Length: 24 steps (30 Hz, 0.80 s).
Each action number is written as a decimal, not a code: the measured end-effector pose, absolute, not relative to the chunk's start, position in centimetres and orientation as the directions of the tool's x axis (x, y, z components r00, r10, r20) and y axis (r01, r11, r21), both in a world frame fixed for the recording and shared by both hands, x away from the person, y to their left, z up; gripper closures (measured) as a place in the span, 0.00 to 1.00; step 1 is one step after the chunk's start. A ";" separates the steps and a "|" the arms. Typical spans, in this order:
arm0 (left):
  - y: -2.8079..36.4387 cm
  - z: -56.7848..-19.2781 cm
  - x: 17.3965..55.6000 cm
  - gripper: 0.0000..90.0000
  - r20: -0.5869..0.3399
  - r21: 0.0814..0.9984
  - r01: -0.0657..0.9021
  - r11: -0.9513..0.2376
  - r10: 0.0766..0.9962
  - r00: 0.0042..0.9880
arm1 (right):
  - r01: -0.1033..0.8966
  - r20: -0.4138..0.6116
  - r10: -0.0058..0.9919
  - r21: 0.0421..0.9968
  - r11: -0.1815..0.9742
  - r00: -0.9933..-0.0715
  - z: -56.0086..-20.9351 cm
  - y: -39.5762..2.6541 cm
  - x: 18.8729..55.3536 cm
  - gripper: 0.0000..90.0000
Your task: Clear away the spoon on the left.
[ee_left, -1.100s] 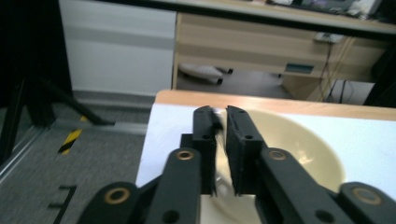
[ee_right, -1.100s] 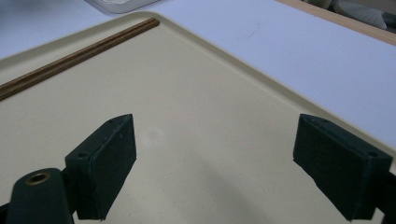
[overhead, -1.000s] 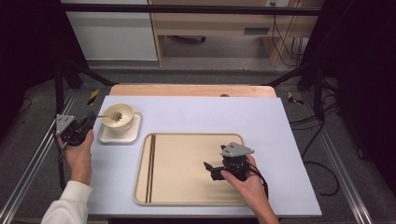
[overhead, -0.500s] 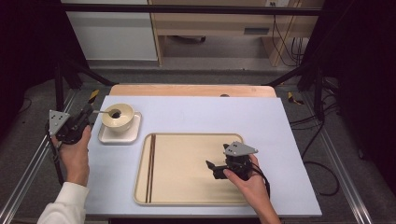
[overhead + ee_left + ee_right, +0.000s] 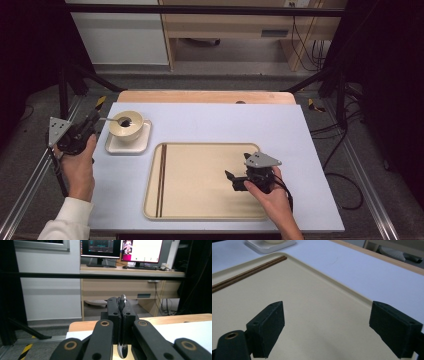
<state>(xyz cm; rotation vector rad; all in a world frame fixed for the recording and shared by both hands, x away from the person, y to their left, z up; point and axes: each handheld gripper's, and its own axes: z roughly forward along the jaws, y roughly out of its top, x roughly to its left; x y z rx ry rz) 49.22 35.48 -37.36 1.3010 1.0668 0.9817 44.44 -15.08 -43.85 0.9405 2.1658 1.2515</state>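
Left tool (image 5: 90, 124) clamped shut at the table's left edge, right tool (image 5: 231, 180) wide open, low.

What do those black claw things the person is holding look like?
Each gripper, left and right, is black with two flat-sided jaws. The pads are blocky with a fine rough texture. Brass-coloured rings mark the joints. A grey three-cornered plate sits on top, and a black cable trails off. The left arm wears a white sleeve.

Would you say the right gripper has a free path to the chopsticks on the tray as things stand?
Probably yes. The right gripper hovers open over the tray, and the chopsticks lie along its left side with only bare tray surface between. The left gripper, holding a spoon at the bowl, stays clear.
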 end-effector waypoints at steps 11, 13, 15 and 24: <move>34.0 -35.2 47.7 0.99 -0.089 0.996 0.055 0.074 0.929 0.358 | 0.260 -0.106 0.792 0.911 0.320 -0.602 -43.8 -18.5 43.5 0.15; 33.4 -34.9 47.4 0.99 -0.087 0.996 0.067 0.066 0.917 0.388 | 0.253 -0.111 0.802 0.916 0.312 -0.586 -43.8 -19.1 43.3 0.16; 32.8 -34.7 47.2 0.99 -0.086 0.995 0.081 0.058 0.904 0.418 | 0.247 -0.119 0.811 0.918 0.310 -0.573 -44.0 -19.7 43.1 0.16; 30.3 -34.5 46.6 0.99 -0.095 0.989 0.144 0.023 0.852 0.515 | 0.240 -0.110 0.832 0.930 0.279 -0.544 -44.2 -21.3 42.6 0.15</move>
